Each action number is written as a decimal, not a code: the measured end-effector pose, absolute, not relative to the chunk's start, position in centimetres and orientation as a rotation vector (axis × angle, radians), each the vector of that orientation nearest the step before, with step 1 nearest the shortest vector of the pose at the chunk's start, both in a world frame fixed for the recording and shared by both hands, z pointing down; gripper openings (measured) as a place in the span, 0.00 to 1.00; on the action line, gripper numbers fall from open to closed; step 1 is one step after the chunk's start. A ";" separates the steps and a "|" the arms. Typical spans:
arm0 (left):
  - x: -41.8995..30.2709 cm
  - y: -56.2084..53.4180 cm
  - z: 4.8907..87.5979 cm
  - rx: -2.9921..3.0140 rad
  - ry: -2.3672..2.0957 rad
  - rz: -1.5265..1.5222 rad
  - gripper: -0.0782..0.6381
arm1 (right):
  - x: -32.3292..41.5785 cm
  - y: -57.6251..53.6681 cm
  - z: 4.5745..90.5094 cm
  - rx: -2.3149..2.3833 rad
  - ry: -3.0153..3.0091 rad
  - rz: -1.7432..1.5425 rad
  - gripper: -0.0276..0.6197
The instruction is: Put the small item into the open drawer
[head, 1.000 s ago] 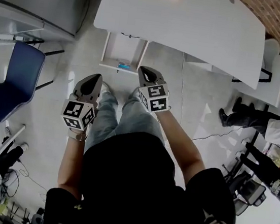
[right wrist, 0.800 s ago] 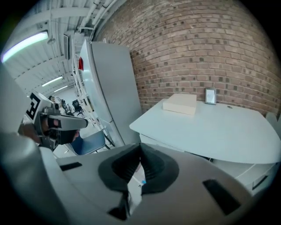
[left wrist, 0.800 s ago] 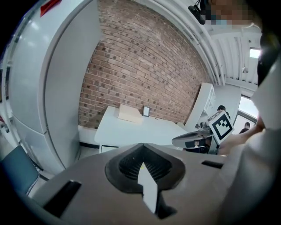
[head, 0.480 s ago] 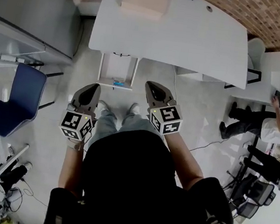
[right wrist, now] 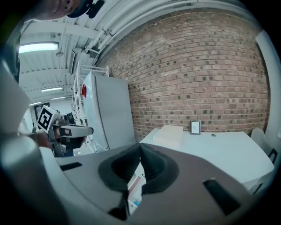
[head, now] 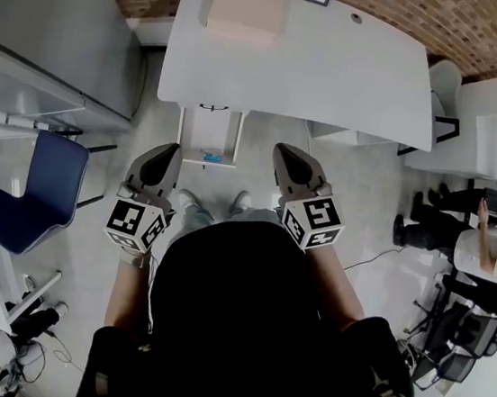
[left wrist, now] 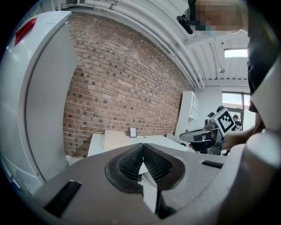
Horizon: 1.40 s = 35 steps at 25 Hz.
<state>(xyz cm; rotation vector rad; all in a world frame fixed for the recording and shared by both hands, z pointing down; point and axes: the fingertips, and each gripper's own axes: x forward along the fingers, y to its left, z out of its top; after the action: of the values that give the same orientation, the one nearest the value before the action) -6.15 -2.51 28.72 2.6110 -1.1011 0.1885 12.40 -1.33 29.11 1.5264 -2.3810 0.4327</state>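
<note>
The person is holding the grey left gripper (head: 167, 150) and grey right gripper (head: 286, 151) closed and empty, well clear of the white open drawer (head: 210, 127) under the white desk (head: 338, 69), apparently because the small blue item (head: 211, 155) is lying at the drawer's front edge.

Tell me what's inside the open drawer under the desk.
A small blue item lies near the front edge of the drawer; the drawer's back end is hidden beneath the desk.
</note>
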 end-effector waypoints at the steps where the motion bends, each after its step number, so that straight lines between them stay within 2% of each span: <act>1: -6.0 -2.5 28.4 2.624 -1.094 0.185 0.11 | 12.5 -1.3 28.7 1.536 -2.387 0.422 0.06; 10: -5.5 -2.1 27.3 2.649 -1.084 0.162 0.11 | 13.0 -0.7 26.8 1.591 -2.425 0.384 0.06; 35: -3.1 -1.9 27.9 2.661 -1.053 0.205 0.11 | 14.0 -0.8 28.6 1.590 -2.444 0.443 0.06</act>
<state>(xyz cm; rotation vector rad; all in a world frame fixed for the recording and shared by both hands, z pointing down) -3.13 -1.93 27.90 2.6612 -1.0533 0.2053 14.02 -0.81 28.57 1.5905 -2.4444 0.4427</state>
